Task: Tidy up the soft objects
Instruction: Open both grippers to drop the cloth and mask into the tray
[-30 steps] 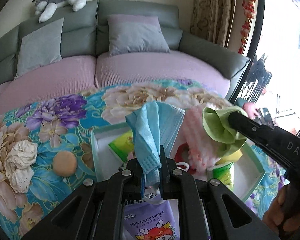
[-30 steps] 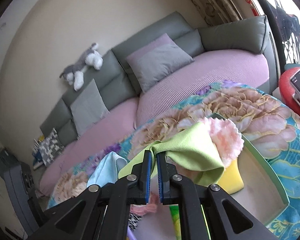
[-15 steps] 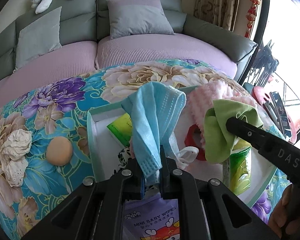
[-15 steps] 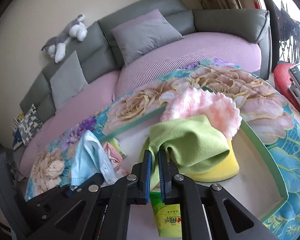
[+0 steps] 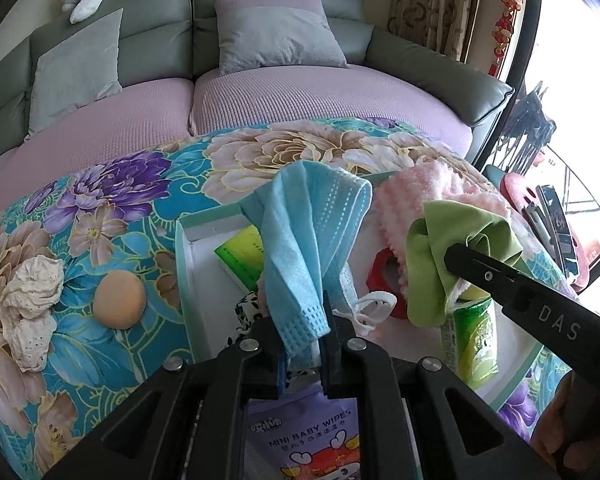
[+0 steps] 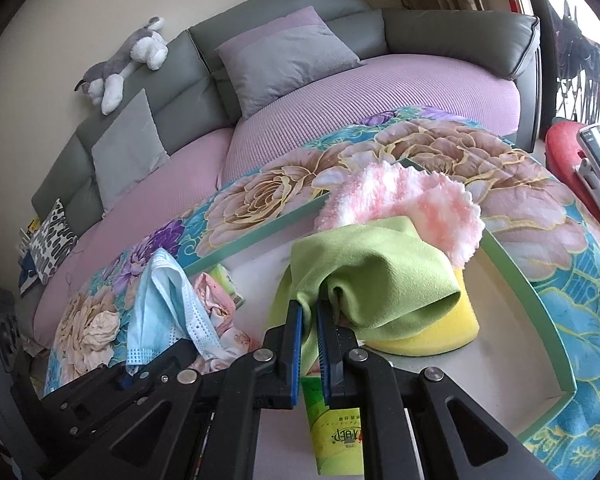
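Note:
My left gripper [image 5: 300, 314] pinches a blue face mask [image 5: 308, 240] by its lower edge, and its jaws are just starting to open with the mask still between them. The mask hangs over the left part of a white, green-rimmed tray [image 5: 180, 280]. My right gripper [image 6: 309, 308] is shut on a green cloth [image 6: 372, 276], which drapes over a yellow sponge [image 6: 440, 336] inside the tray [image 6: 528, 292]. A fluffy pink cloth [image 6: 400, 196] lies over the tray's far rim. The left wrist view shows the same green cloth [image 5: 432, 256] bunched at the right gripper's finger [image 5: 500, 276].
The tray sits on a floral blanket and also holds green wipes packs [image 6: 332, 432], a red ring [image 5: 384, 276] and a purple baby wipes pack [image 5: 312, 436]. An orange ball [image 5: 119, 300] and a crumpled white cloth [image 5: 28, 300] lie left of it. A sofa with cushions stands behind.
The right gripper has come down, lowering the green cloth onto the yellow sponge in the tray. Both views have tipped further downward. The blue mask stays in the left gripper.

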A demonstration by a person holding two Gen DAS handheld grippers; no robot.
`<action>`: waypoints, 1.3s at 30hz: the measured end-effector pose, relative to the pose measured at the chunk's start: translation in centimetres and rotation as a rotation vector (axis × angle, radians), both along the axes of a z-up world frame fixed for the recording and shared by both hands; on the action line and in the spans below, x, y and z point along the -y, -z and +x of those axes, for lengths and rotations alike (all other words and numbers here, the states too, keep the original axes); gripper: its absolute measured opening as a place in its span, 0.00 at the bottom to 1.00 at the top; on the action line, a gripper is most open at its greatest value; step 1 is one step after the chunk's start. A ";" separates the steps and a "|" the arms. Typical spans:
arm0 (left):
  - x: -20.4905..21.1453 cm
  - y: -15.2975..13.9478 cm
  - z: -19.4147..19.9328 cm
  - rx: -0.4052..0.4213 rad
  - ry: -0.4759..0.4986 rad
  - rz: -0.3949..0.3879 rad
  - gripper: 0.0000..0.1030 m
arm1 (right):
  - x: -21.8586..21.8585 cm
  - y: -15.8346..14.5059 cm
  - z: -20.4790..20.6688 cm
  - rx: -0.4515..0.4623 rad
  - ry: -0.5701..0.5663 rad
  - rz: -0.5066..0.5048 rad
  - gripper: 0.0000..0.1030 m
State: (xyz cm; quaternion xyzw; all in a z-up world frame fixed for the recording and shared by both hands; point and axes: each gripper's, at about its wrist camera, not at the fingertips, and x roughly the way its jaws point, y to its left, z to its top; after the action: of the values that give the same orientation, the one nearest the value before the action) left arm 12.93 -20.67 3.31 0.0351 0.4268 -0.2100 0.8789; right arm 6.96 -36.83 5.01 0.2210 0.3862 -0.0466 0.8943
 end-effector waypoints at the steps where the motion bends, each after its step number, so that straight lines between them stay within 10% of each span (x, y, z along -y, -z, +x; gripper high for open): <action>1: -0.1 -0.1 0.0 -0.003 0.000 -0.003 0.14 | 0.0 -0.1 0.0 0.002 0.001 0.002 0.10; 17: -3.9 -3.3 -0.6 0.030 -0.076 -0.042 0.34 | -0.8 -1.8 -0.4 -0.014 -0.006 -0.071 0.14; 27: -6.8 -3.6 0.1 0.026 -0.165 -0.060 0.40 | -1.3 -2.1 -0.4 -0.025 -0.003 -0.103 0.53; 39: -10.0 -3.0 1.1 0.013 -0.299 -0.061 0.65 | -1.6 -2.3 -0.2 -0.023 0.002 -0.131 0.70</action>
State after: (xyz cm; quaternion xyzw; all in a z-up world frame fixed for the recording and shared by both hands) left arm 14.01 -10.66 6.28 -0.0542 0.4151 -0.0893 0.9037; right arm 6.77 -35.22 7.29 0.1617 0.3925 -0.0756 0.9023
